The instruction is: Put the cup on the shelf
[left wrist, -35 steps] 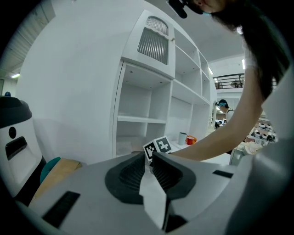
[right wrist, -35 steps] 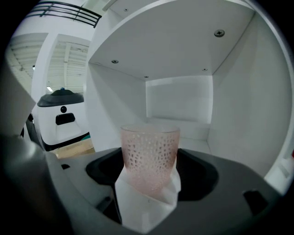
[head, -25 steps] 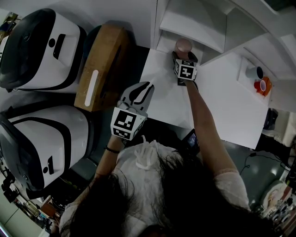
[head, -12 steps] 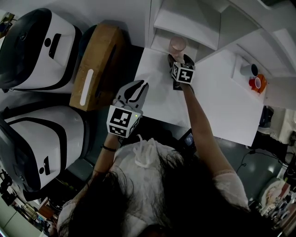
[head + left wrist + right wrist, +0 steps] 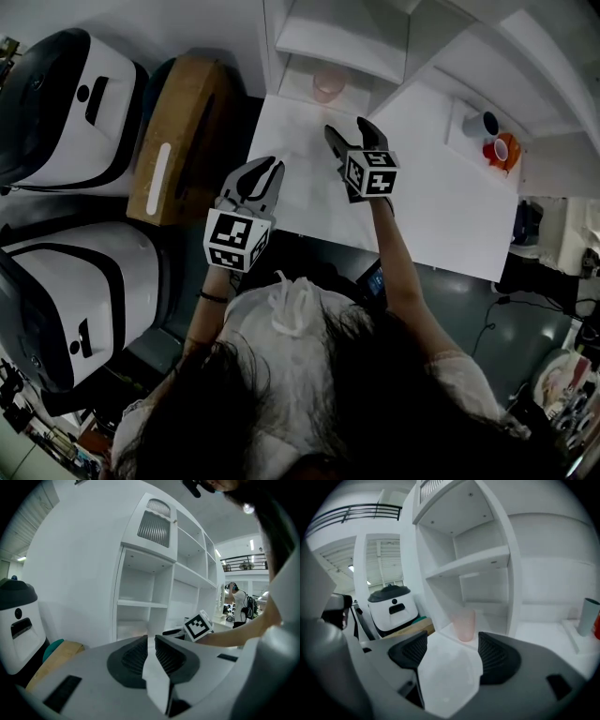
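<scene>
The pale pink cup (image 5: 328, 84) stands upright on the lowest level of the white shelf unit (image 5: 330, 45), with nothing touching it. My right gripper (image 5: 347, 127) is open over the white table (image 5: 450, 206), a short way in front of the cup. The right gripper view shows the cup (image 5: 464, 625) beyond the spread jaws of that gripper (image 5: 452, 652), under a shelf board (image 5: 469, 566). My left gripper (image 5: 266, 168) hovers near the table's left front edge, shut and empty. In its own view the left gripper (image 5: 151, 640) has its jaws together, and the right gripper's marker cube (image 5: 197, 626) shows ahead.
Two large white and black machines (image 5: 66, 103) (image 5: 84, 309) stand at the left, with a brown wooden box (image 5: 178, 141) between them and the table. A pale blue cup (image 5: 483, 124) and an orange one (image 5: 502, 150) sit at the table's far right.
The right gripper was closed around the cup at the shelf; it has opened and drawn back toward me, leaving the cup on the shelf. The left gripper has hardly moved.
</scene>
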The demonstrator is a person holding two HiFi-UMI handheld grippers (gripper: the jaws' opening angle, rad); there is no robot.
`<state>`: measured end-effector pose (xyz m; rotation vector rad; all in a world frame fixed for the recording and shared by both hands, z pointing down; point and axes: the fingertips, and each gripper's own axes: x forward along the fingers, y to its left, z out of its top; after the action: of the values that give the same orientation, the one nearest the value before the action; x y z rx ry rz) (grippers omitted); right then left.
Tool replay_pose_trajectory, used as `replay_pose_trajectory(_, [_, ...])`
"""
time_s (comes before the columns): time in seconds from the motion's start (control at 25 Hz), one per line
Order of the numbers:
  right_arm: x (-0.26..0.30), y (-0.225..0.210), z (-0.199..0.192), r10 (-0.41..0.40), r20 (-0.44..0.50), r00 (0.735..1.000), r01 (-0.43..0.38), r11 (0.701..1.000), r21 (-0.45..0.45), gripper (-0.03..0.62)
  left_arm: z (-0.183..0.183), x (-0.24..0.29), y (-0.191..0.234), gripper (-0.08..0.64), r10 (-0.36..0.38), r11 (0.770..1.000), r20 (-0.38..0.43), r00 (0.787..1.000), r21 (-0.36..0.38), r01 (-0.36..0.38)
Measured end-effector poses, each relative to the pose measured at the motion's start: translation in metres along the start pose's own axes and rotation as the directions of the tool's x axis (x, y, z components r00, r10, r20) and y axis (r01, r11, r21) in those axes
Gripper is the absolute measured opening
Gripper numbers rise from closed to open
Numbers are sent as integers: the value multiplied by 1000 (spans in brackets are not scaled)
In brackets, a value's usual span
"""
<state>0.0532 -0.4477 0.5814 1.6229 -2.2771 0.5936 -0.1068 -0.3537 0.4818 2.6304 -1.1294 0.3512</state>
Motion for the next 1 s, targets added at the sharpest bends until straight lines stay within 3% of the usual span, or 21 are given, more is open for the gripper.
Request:
replay_pose_trajectory(0.4, [-111, 49, 48, 152, 180, 972, -150, 988, -21, 344, 11, -6, -47, 62, 11, 1000, 32, 999, 7, -11])
replay_pose_trajectory(0.6, [-167, 71, 57, 194, 242, 951, -182, 981, -72, 344, 15, -12, -74, 61, 15, 1000, 53, 998, 10, -16])
replay_pose_trajectory(0.76, [-206, 74, 55, 207, 270, 940, -197, 978, -62, 333, 15, -16, -97, 61, 22, 1000, 66, 998, -1, -22])
replay_pose_trajectory(0.8, [-215, 72, 53, 198, 278, 940, -189, 980, -60, 317, 15, -17, -103, 63, 23, 1000, 68, 997, 0, -23])
replay_pose_trajectory(0.88, [-231, 65, 50, 172, 298, 939, -165, 985, -49, 211, 15, -19, -117, 62, 24, 1000, 72, 997, 6, -24])
replay_pose_trajectory(1.0, [-252, 59, 43, 171, 303, 937, -168, 985, -38, 190, 15, -24, -138, 61, 28, 999, 82, 996, 14, -29])
